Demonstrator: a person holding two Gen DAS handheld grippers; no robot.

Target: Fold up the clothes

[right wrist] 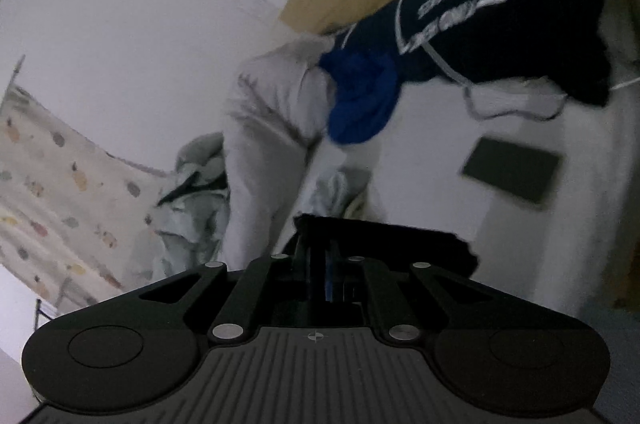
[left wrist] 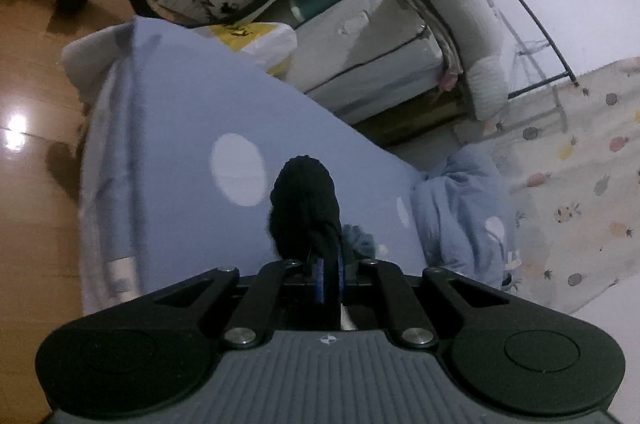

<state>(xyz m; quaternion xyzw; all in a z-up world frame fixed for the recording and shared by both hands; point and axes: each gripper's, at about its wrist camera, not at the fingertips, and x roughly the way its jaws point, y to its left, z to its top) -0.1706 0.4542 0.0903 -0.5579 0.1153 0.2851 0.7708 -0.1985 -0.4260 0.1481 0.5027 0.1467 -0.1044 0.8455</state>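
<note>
Black garment seemingly pinched in left hand-held gripper.

A bed with a pale blue sheet dotted with white spots fills the left wrist view, over a wooden floor. A crumpled light blue garment lies bunched on it at the right, beside a fruit-print cloth spread along that side.
</note>
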